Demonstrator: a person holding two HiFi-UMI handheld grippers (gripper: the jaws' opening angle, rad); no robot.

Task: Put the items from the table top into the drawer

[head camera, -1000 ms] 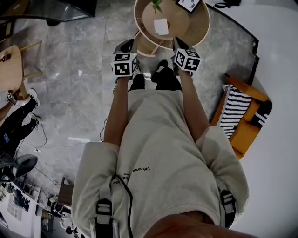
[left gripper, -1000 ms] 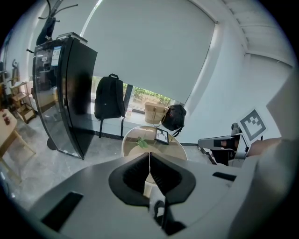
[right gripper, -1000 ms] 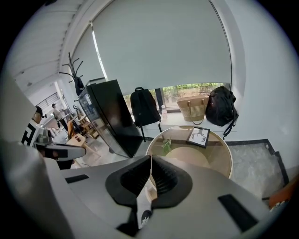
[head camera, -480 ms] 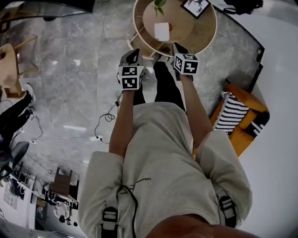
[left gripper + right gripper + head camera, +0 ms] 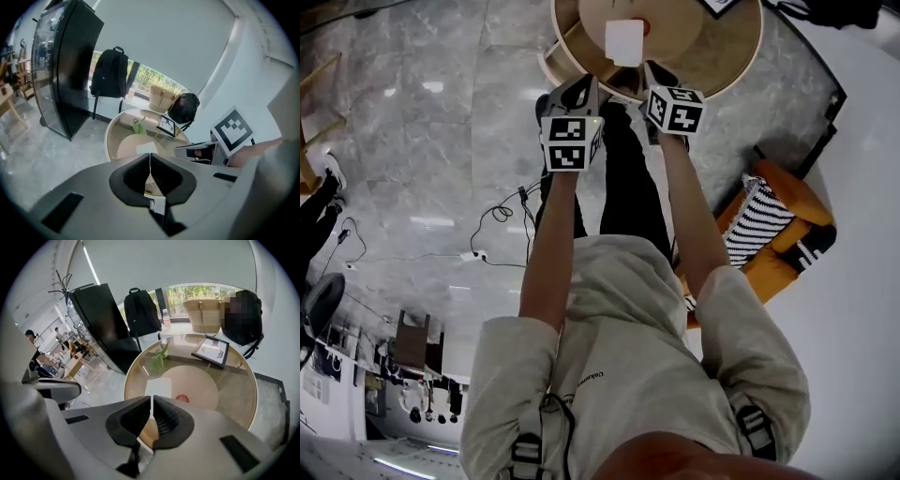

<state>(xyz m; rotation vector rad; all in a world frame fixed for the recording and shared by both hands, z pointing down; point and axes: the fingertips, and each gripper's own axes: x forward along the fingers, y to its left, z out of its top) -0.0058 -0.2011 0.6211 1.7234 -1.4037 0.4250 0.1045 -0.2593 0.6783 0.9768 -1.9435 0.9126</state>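
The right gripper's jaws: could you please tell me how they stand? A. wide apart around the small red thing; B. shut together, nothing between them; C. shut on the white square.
B: the right gripper has its jaws together, bare; the white square and small red thing lie beyond on the table.

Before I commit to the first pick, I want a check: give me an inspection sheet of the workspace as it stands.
Surface: round glass-topped table with a pale wooden rim, standing on a grey marble floor.
Job's things: white square card, small red round thing, green leafy sprig and black-framed picture, all on the table; no drawer made out.
Clutter: nothing seen.
Grippers: left gripper and right gripper both shut, nothing between the jaws.
Cables: black cable and white power strip on the floor to the person's left.
Surroundings: black backpack, woven basket, orange chair with a striped cushion.
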